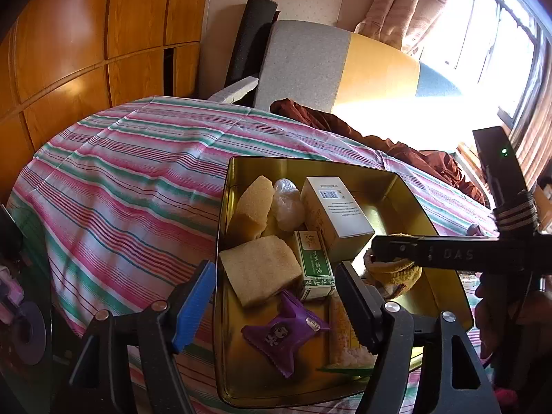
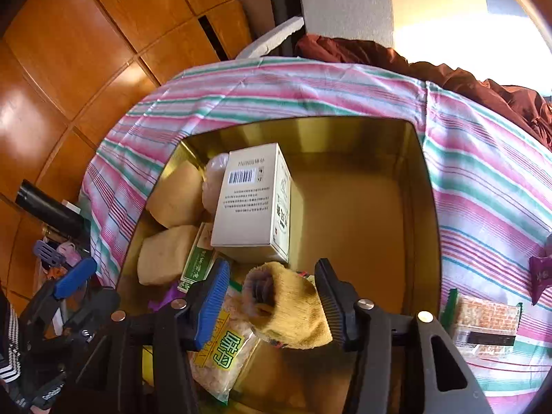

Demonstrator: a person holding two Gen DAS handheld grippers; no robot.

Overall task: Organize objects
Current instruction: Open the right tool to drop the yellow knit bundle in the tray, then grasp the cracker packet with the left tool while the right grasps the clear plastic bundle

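Note:
A gold metal tin [image 1: 407, 189] [image 2: 421, 186] lies on a striped bed. It holds two tan sponges [image 1: 258, 269], a clear bag [image 1: 288, 203], a white carton [image 1: 336, 214] [image 2: 252, 200], a green box [image 1: 314, 265], a purple snack packet [image 1: 283, 336] and a yellow snack bag [image 2: 220, 352]. My left gripper [image 1: 276, 307] is open and empty over the tin's near left. My right gripper [image 2: 272, 300] is shut on a rolled yellow sock [image 2: 286, 307] above the tin; the sock also shows in the left wrist view [image 1: 396, 272].
The striped bedspread [image 1: 131, 186] surrounds the tin. A snack pack [image 2: 483, 321] and a purple packet [image 2: 541, 272] lie on the bed right of the tin. A maroon blanket [image 1: 414, 151] lies behind it. Wooden wardrobes [image 1: 69, 51] stand at left.

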